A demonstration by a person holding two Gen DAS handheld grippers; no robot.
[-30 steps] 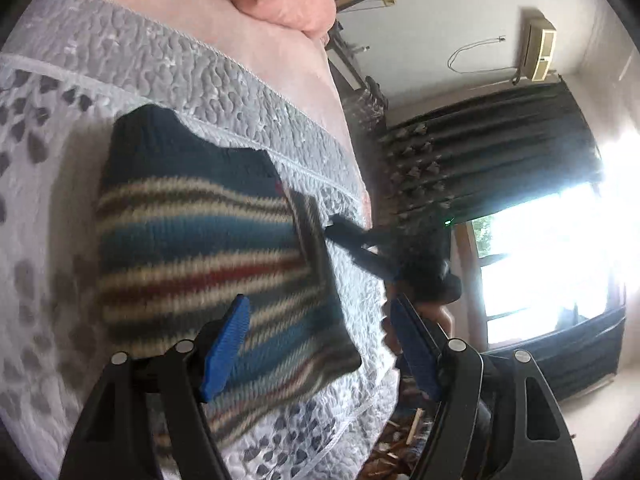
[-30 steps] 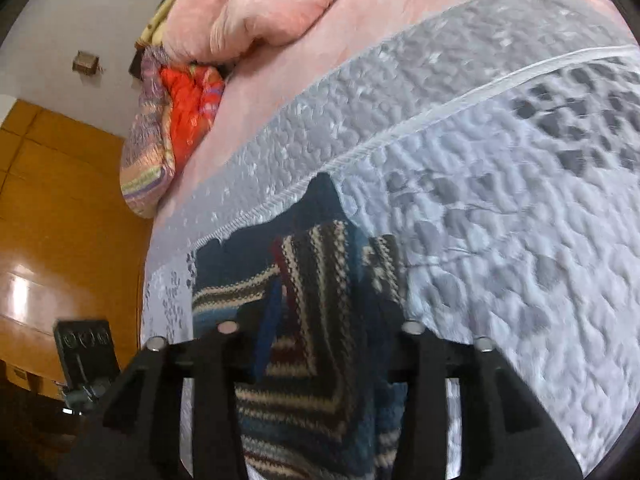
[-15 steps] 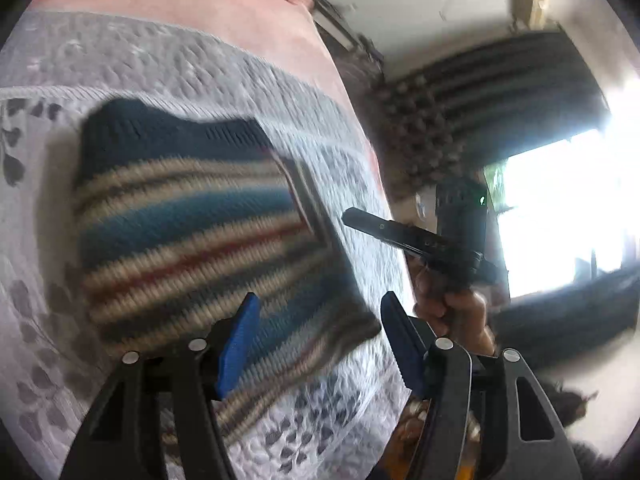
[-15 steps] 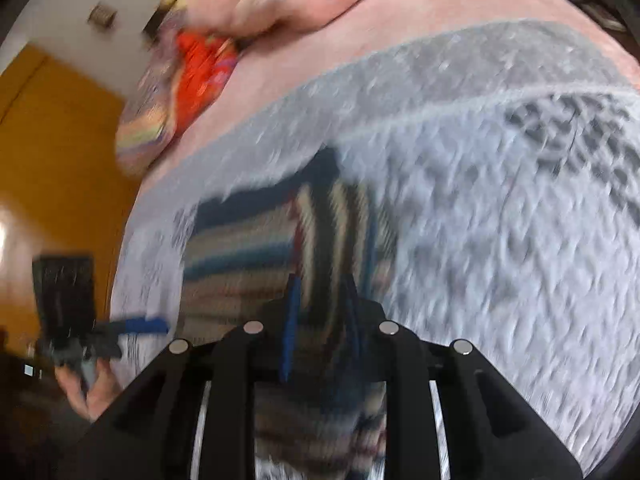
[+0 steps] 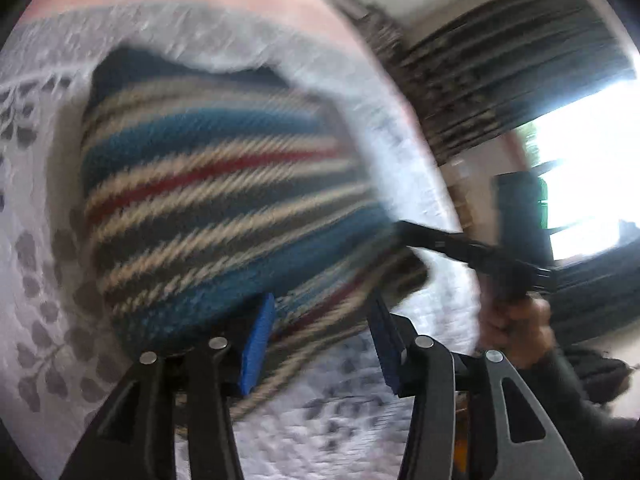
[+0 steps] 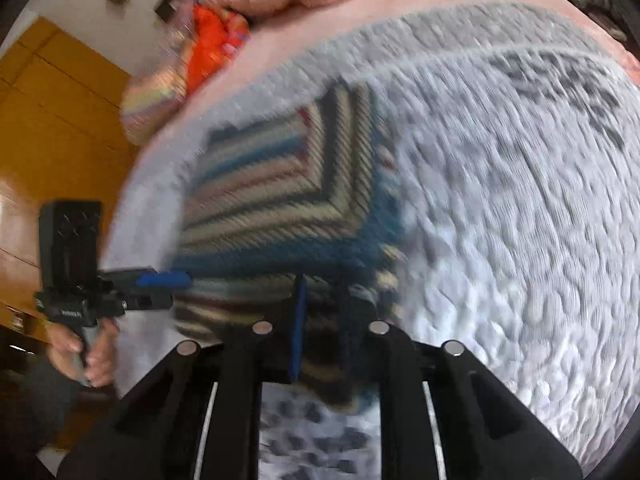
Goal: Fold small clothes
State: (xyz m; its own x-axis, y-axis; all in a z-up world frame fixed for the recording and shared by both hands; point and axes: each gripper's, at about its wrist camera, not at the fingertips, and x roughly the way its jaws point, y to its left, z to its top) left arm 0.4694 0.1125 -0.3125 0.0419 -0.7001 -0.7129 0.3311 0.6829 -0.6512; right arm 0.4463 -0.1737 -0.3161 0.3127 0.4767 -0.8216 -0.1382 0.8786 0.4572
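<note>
Closing in: left tongs (image 5: 320, 344), nearer sweater (image 5: 216, 200).

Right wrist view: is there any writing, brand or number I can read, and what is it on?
Only one: a small pale label on the body of the left claw, too blurred to read. The striped sweater and the quilt carry patterns, no words.

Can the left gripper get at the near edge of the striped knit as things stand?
Probably yes. The left gripper is open with the striped knit's near edge lying between its fingers, nothing in between. The right gripper grips elsewhere.
</note>
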